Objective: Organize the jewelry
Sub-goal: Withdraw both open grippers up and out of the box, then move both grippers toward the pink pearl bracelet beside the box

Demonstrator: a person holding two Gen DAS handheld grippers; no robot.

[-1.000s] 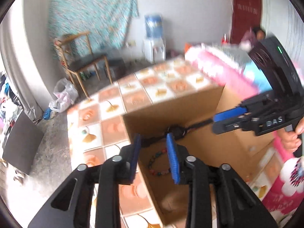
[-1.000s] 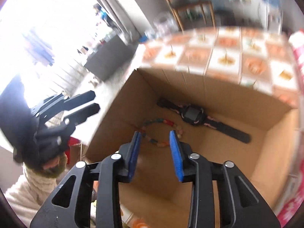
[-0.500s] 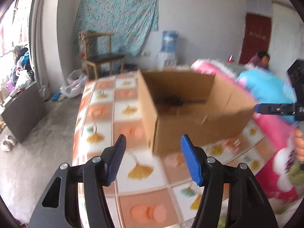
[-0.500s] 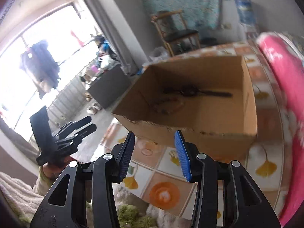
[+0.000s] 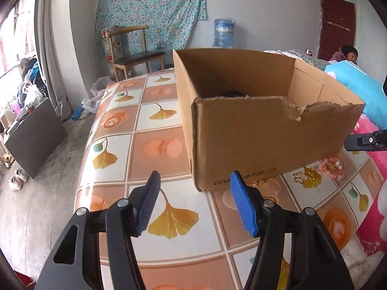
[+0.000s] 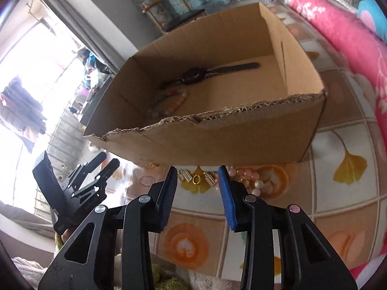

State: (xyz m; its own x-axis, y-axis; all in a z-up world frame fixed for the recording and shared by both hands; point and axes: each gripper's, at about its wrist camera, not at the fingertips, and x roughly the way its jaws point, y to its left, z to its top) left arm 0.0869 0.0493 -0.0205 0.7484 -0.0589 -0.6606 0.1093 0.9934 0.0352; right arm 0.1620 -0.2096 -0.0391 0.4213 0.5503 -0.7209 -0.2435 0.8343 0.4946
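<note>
Jaws of the right gripper [image 6: 197, 181] are closing, empty, above gold earrings [image 6: 196, 178] and a pink bead bracelet [image 6: 251, 181] on the worktop [image 6: 338, 205] beside the cardboard box [image 6: 241, 135]. The left gripper [image 5: 194, 194] stands wide, empty.

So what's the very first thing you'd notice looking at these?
The big open cardboard box on the tiled tablecloth grabs you first; inside it lie a black watch and a colourful bead bracelet. Next, the shiny bits in front of the box: gold charms and a pink pearl bracelet, with the right tool closing, nothing gripped yet.
</note>
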